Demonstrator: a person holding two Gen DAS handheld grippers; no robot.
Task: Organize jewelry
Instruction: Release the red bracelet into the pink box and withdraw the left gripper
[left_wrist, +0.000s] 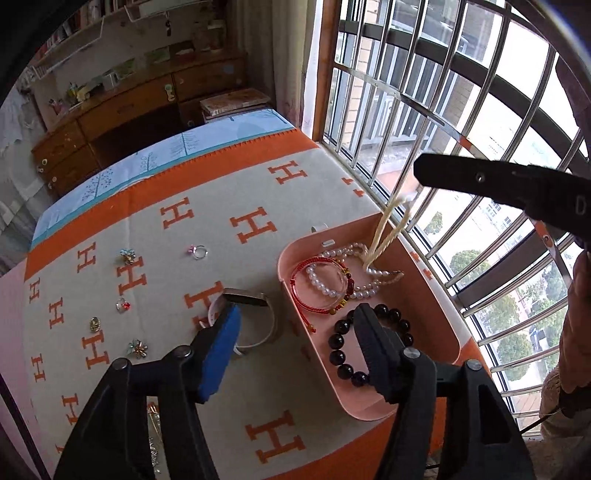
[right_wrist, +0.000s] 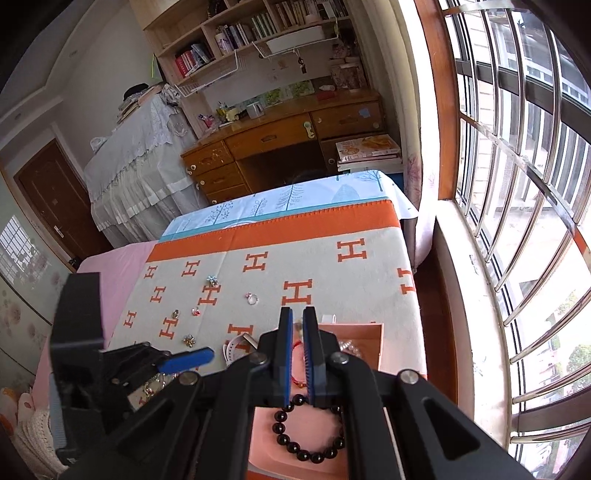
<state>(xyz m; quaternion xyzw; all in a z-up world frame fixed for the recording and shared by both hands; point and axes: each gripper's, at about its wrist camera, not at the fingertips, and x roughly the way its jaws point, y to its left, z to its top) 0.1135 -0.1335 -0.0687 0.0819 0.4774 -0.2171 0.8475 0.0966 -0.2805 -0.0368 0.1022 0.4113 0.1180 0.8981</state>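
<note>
A pink tray sits on the orange H-pattern blanket by the window. It holds a black bead bracelet, a red cord bracelet and a pearl strand. A cream cord hangs from my right gripper down to the pearls. My left gripper is open, above the tray's near edge and a white watch. My right gripper is nearly shut above the tray, over the black bracelet. Several rings and brooches lie on the blanket.
A barred window runs along the right side of the bed. A wooden desk and bookshelves stand beyond the bed. A thin chain lies at the blanket's near left.
</note>
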